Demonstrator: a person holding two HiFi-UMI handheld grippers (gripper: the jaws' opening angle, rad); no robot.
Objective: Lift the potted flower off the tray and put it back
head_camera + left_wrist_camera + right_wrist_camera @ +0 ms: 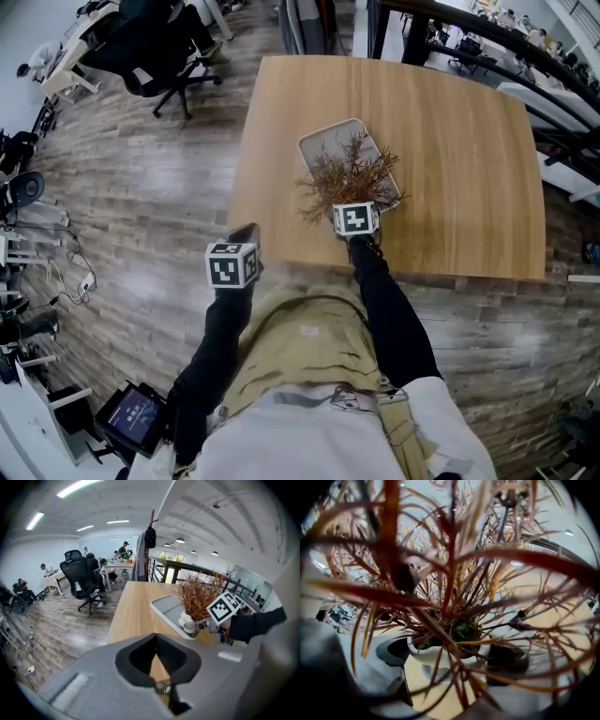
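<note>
The potted flower (349, 176), a bush of dry red-brown leaves in a small white pot (440, 649), is at the near end of the grey tray (328, 145) on the wooden table (450, 141). My right gripper (359, 202) reaches in under the leaves and is shut on the pot, with a dark pad against each side. Whether the pot rests on the tray or hangs just above it I cannot tell. In the left gripper view the pot (189, 620) is at the tray's (166, 605) near corner. My left gripper (246, 234) hovers by the table's front left corner, shut and holding nothing.
A black office chair (155, 56) stands on the wooden floor left of the table. A dark railing (487, 37) runs behind the table's far right side. In the left gripper view a coat stand (150, 536) rises at the table's far end, with people at desks beyond.
</note>
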